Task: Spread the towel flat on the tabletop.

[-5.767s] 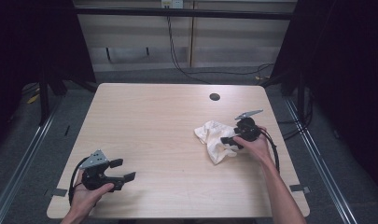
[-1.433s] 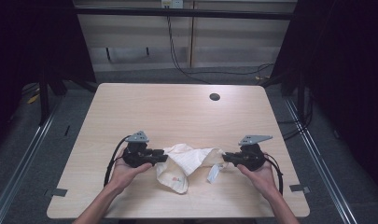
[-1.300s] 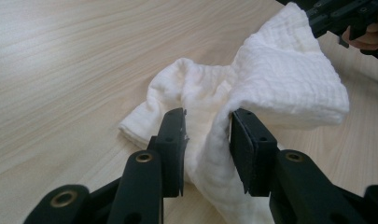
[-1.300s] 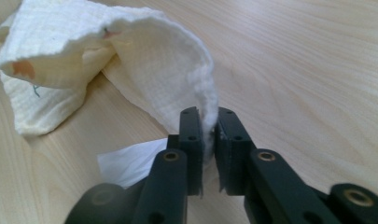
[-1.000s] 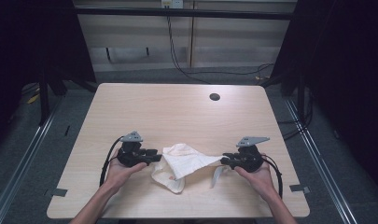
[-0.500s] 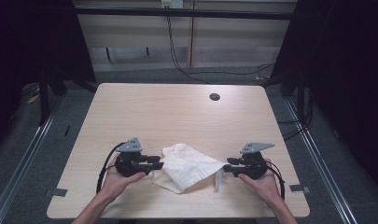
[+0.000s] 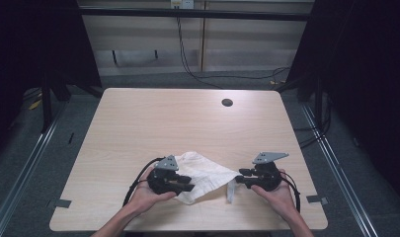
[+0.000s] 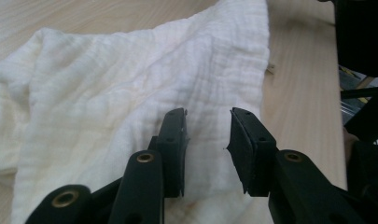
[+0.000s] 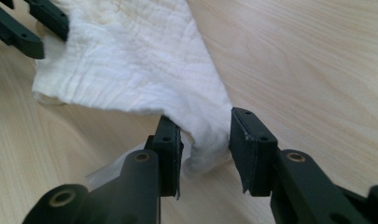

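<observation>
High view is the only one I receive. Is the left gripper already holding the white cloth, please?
Observer: No. In the left gripper view, the jaws of the left gripper stand apart over the white cloth, with nothing pinched between them.
Operator: And the right gripper?
Observer: In the right gripper view, a bunched corner of the cloth lies between its jaws, which have just been closing. A slim gap shows at one jaw, so the cloth does not look clamped.
</observation>
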`<state>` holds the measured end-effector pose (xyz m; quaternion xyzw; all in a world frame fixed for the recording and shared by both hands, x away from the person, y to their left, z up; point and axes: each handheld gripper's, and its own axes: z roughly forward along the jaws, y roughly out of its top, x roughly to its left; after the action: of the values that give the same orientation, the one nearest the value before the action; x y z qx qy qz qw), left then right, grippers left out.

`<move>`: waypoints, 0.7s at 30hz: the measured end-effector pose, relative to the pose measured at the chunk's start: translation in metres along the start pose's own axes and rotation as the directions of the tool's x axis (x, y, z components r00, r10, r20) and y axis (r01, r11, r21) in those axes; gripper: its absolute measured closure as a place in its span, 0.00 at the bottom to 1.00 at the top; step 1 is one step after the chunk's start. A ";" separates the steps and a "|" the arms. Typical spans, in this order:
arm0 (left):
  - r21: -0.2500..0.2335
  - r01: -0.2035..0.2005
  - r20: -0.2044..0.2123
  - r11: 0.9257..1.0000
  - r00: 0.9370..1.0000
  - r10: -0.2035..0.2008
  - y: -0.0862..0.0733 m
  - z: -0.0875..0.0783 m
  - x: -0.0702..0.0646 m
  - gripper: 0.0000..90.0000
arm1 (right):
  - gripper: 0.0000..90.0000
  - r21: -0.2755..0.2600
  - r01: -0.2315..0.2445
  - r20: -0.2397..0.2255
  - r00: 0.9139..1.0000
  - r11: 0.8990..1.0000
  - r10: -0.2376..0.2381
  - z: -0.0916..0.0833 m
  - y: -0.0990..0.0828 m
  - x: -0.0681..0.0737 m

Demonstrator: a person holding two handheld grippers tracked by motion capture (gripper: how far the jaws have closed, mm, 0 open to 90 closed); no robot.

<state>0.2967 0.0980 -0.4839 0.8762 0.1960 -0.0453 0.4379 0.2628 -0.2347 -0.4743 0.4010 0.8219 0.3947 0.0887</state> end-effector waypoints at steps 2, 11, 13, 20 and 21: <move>0.020 -0.006 -0.003 1.000 1.000 0.006 -0.001 0.005 0.001 0.73 | 0.73 0.008 -0.005 0.002 1.000 1.000 0.005 0.000 0.000 0.000; 0.065 -0.079 0.054 0.995 0.996 0.076 -0.013 -0.003 -0.016 0.76 | 0.79 0.017 -0.009 0.011 1.000 1.000 0.009 0.000 -0.002 -0.002; 0.084 -0.105 0.052 0.991 0.994 0.101 -0.015 -0.002 -0.020 0.75 | 0.79 0.021 -0.013 0.010 1.000 1.000 0.013 0.001 -0.002 -0.002; 0.102 -0.142 0.020 0.985 0.990 0.141 -0.014 0.013 -0.022 0.69 | 0.79 0.021 -0.009 0.011 1.000 1.000 0.009 0.002 -0.002 -0.002; 0.093 -0.144 0.010 0.985 0.990 0.144 -0.013 0.015 -0.022 0.68 | 0.79 0.020 -0.010 0.010 1.000 1.000 0.010 0.002 -0.002 -0.002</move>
<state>0.2723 0.0870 -0.4974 0.9075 0.1291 -0.0239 0.3989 0.2635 -0.2356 -0.4776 0.4079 0.8234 0.3849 0.0868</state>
